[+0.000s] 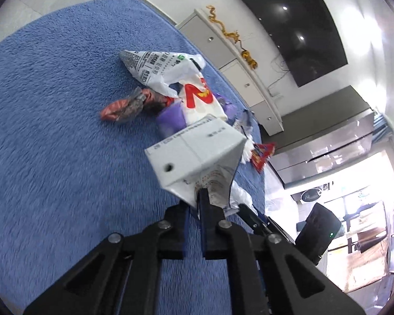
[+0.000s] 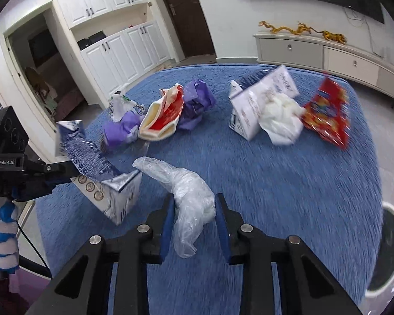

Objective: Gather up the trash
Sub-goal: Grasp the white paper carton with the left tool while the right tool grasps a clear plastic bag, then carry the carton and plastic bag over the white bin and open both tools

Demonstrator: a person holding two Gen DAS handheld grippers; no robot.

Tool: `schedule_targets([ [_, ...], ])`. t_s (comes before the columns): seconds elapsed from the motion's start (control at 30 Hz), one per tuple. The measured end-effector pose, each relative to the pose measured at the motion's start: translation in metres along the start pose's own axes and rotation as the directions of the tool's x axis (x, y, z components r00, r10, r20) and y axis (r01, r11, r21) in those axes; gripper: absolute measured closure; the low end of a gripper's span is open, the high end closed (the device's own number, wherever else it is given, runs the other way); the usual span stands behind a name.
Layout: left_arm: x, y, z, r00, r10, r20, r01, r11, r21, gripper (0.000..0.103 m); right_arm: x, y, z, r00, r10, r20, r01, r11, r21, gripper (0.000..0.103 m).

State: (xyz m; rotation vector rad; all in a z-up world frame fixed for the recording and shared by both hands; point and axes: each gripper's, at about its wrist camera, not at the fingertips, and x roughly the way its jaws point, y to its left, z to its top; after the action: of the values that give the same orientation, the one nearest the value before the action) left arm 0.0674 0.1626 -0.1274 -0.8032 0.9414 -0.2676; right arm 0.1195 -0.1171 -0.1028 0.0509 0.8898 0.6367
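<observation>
The left gripper [image 1: 198,197] is clenched on a milk carton [image 1: 194,155]; the right gripper [image 2: 194,218], beside that carton, grasps a clear plastic bag [image 2: 189,191].

Black tongs [image 2: 194,225] with blue pads [image 2: 167,225], silver screws, blue-white striped glove [image 2: 1,246]

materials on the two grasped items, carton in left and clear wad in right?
Carton: looks like coated paperboard, matte white with print; sharp creased folds, a punched straw hole and a flattened gable pinched in the left gripper suggest it.

Clear wad: thin plastic film, possibly a disposable glove; translucent, glossy and finely wrinkled, it hangs limp between the right gripper pads.
</observation>
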Motion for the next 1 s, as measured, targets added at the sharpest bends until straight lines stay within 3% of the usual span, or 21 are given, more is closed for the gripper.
schedule_targets([
  [0.2, -0.031, -0.012, -0.015, 0.998, -0.037, 0.044, 0.034, 0.997, 0.065, 0.098, -0.040, 0.011, -0.020, 0.999, -0.020, 0.046, 0.019, 0.999, 0.031, 0.075],
  [0.5, -0.047, -0.055, -0.020, 0.995, -0.067, 0.073, 0.052, 0.981, 0.186, 0.098, -0.089, 0.015, -0.027, 0.988, -0.066, 0.137, 0.057, 0.996, 0.074, 0.075],
  [0.8, -0.006, -0.138, -0.014, 0.992, -0.126, -0.002, 0.119, 0.932, 0.342, 0.098, -0.136, -0.038, -0.028, 0.957, -0.201, 0.210, 0.144, 0.955, 0.259, 0.075],
  [1.0, 0.058, -0.203, -0.011, 0.985, -0.144, -0.097, 0.172, 0.891, 0.421, 0.098, -0.164, -0.107, -0.041, 0.925, -0.337, 0.176, 0.231, 0.867, 0.441, 0.075],
])
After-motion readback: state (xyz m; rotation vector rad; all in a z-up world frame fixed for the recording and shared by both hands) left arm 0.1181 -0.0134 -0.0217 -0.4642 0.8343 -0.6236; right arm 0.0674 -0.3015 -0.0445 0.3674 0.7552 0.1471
